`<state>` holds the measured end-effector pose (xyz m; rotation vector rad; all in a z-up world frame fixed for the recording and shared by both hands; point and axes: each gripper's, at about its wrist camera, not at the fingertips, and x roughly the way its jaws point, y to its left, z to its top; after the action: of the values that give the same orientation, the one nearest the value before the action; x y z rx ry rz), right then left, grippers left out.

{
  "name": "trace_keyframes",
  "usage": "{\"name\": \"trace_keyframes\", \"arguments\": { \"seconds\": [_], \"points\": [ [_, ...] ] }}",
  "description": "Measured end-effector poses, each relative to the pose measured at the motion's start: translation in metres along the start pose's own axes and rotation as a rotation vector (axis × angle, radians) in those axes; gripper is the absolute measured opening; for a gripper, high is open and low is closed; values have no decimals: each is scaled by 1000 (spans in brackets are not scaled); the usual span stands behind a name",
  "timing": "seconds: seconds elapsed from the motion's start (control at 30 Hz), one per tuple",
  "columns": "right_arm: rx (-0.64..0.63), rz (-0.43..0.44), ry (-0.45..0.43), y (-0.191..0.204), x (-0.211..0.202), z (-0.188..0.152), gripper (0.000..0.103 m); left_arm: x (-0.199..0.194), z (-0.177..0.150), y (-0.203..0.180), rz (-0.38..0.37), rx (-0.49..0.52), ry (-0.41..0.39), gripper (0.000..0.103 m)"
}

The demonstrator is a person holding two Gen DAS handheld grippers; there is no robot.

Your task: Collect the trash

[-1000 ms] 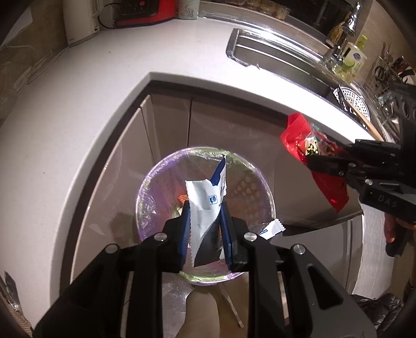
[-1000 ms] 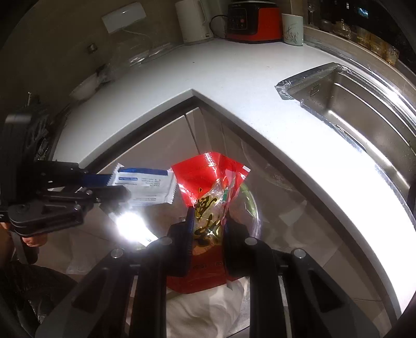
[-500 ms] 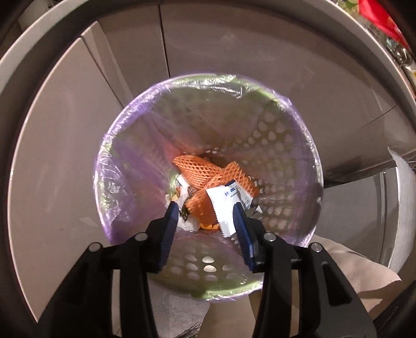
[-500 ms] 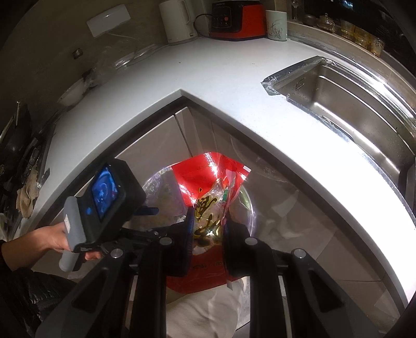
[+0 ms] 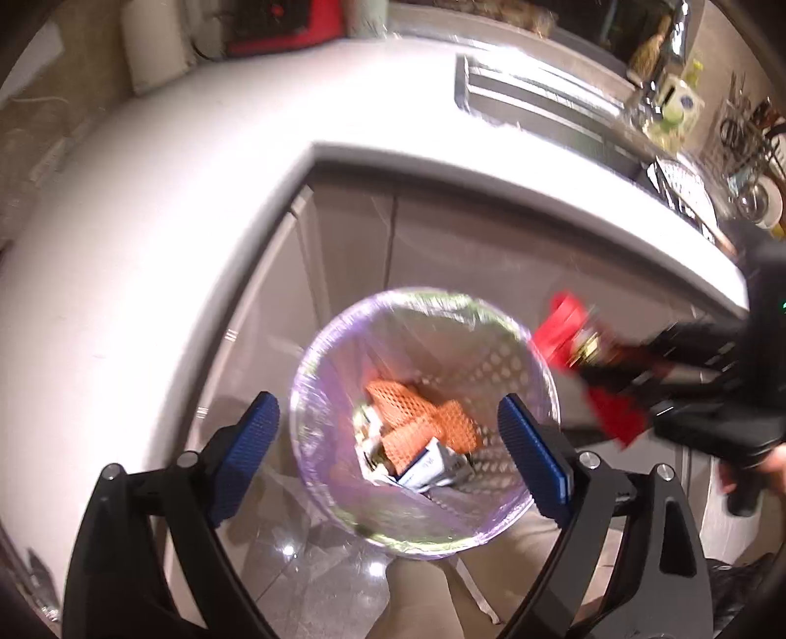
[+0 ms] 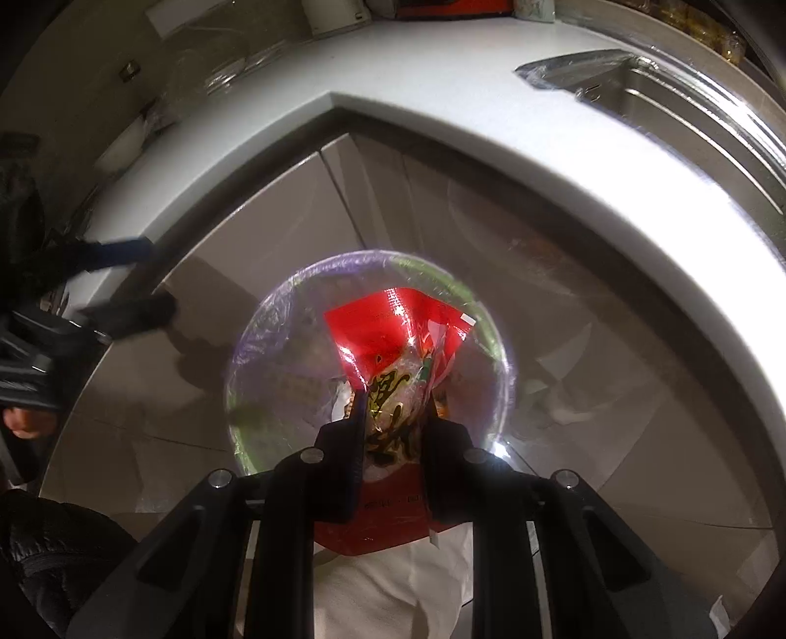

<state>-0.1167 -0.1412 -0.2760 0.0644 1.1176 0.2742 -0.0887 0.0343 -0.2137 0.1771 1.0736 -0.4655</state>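
Observation:
A round trash bin (image 5: 314,442) lined with a clear purple bag stands on the floor below the counter corner. Inside lie orange foam netting (image 5: 417,422) and a white-and-blue wrapper (image 5: 427,464). My left gripper (image 5: 388,442) is wide open and empty above the bin. My right gripper (image 6: 393,422) is shut on a red snack bag (image 6: 388,334) and holds it over the bin (image 6: 255,344). The right gripper and red bag (image 5: 565,329) also show at the right of the left wrist view, blurred.
A white L-shaped countertop (image 5: 147,246) wraps around the bin, with grey cabinet doors (image 5: 353,255) below. A steel sink (image 6: 687,108) is set in the counter at right. A red appliance (image 5: 275,29) and a white kettle (image 5: 157,54) stand at the back.
My left gripper has dropped the white-and-blue wrapper into the bin, opened wide and pulled up and back. My right gripper has brought the red bag over the bin.

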Motion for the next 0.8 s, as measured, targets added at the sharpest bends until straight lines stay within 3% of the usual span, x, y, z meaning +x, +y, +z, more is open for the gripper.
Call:
{"name": "trace_keyframes", "arguments": {
  "seconds": [0.23, 0.27, 0.4, 0.5, 0.67, 0.8],
  "points": [
    [-51, 53, 119, 16, 80, -8, 23, -45, 4, 9, 108, -75, -41, 95],
    [-63, 48, 138, 18, 90, -9, 29, -43, 2, 10, 123, -84, -37, 95],
    [-96, 8, 214, 25, 123, -16, 75, -41, -4, 12, 142, -131, -6, 95],
    [-100, -25, 267, 29, 137, -20, 94, -36, -9, 14, 151, -146, 21, 95],
    [-87, -53, 286, 31, 135, -22, 96, -29, -15, 16, 176, -167, 54, 95],
    [-51, -69, 232, 34, 109, -16, 98, -29, -19, 22, 165, -211, 67, 95]
  ]
}}
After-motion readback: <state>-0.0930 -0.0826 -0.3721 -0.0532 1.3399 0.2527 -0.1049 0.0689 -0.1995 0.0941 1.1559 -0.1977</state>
